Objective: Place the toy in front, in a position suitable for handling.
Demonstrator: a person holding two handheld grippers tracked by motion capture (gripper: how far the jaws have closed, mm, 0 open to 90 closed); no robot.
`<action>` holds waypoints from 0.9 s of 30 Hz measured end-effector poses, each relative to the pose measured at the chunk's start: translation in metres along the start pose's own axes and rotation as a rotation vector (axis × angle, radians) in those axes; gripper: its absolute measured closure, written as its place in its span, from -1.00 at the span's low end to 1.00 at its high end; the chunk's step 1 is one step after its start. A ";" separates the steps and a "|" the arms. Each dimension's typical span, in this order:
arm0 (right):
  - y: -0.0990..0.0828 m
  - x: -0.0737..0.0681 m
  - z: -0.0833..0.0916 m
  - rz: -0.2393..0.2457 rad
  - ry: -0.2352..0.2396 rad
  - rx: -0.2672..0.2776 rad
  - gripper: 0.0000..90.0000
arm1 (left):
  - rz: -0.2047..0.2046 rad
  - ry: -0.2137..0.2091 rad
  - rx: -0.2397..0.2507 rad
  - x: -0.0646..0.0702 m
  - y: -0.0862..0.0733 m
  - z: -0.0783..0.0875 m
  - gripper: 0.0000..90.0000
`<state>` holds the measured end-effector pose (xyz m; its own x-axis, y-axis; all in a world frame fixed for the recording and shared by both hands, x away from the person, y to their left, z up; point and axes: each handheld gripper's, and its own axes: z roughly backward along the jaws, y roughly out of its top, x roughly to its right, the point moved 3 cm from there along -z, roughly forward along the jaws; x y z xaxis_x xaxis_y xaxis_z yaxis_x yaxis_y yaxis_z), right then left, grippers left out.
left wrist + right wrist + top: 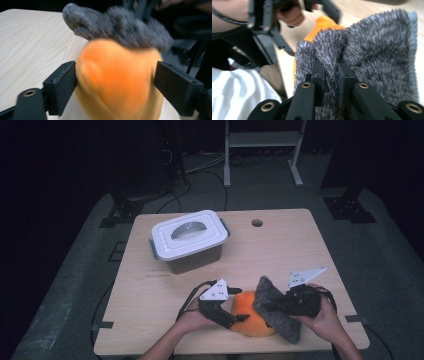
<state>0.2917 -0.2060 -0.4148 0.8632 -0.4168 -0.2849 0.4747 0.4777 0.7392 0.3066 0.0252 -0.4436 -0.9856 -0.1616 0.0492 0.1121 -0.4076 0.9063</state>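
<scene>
Grey fuzzy cloth (372,50) is pinched in a fold between the closed jaws of the right gripper (329,75), and it drapes over the right side of an orange soft object (248,316) that rests on the wooden table (280,250) near the person's edge. Left gripper (115,85) has its jaws wide apart on either side of the orange object; the blur there makes it hard to say whether the pads touch it, though they seem just clear. Farther back on the table stands a lidded white container (189,239).
</scene>
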 end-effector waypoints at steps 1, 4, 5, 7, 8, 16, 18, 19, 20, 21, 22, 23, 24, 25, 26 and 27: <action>0.001 -0.004 -0.003 0.015 0.020 -0.001 0.72 | 0.010 -0.006 -0.004 0.000 0.000 -0.001 -0.68; 0.003 -0.012 -0.008 0.045 0.042 -0.016 0.72 | 0.016 -0.011 -0.051 0.000 -0.003 -0.005 -0.66; 0.004 -0.013 -0.008 0.051 0.030 -0.021 0.72 | 0.000 0.001 -0.046 0.000 -0.003 -0.003 -0.43; 0.005 -0.013 -0.006 0.047 0.016 -0.013 0.72 | -0.039 0.030 -0.038 0.002 -0.001 -0.001 -0.20; 0.006 -0.012 -0.004 0.047 0.005 -0.005 0.72 | -0.060 0.043 -0.030 0.003 0.001 0.000 -0.15; 0.016 -0.006 0.004 0.022 -0.030 0.091 0.72 | -0.221 0.123 0.019 0.006 0.005 0.007 -0.10; 0.013 -0.005 -0.002 0.021 -0.023 0.071 0.72 | -0.220 0.105 -0.002 0.005 0.001 0.008 -0.12; 0.011 -0.005 -0.005 0.021 -0.014 0.059 0.72 | -0.218 0.099 -0.008 0.004 0.001 0.009 -0.11; 0.010 -0.004 -0.005 0.021 -0.010 0.056 0.72 | -0.210 0.093 -0.012 0.003 0.000 0.010 -0.12; 0.008 -0.003 -0.003 0.016 -0.010 0.049 0.72 | -0.211 0.090 -0.019 0.003 -0.001 0.011 -0.12; 0.005 -0.001 -0.002 0.014 -0.012 0.047 0.72 | -0.209 0.087 -0.019 0.002 -0.002 0.011 -0.13; 0.003 0.001 0.000 0.007 -0.014 0.042 0.72 | -0.208 0.083 -0.019 0.003 -0.003 0.012 -0.13; -0.001 0.003 0.003 -0.006 -0.016 0.041 0.72 | -0.207 0.081 -0.020 0.003 -0.003 0.012 -0.15; -0.003 0.006 0.006 -0.014 -0.021 0.047 0.72 | -0.201 0.076 -0.022 0.003 -0.004 0.013 -0.16; -0.004 0.007 0.008 -0.024 -0.031 0.055 0.72 | -0.199 0.074 -0.022 0.003 -0.004 0.013 -0.17; -0.004 0.008 0.010 -0.026 -0.043 0.063 0.72 | -0.196 0.071 -0.023 0.003 -0.004 0.013 -0.17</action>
<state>0.2949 -0.2192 -0.4138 0.8419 -0.4617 -0.2794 0.4840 0.4169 0.7694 0.3018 0.0383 -0.4418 -0.9775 -0.1399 -0.1580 -0.0776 -0.4577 0.8857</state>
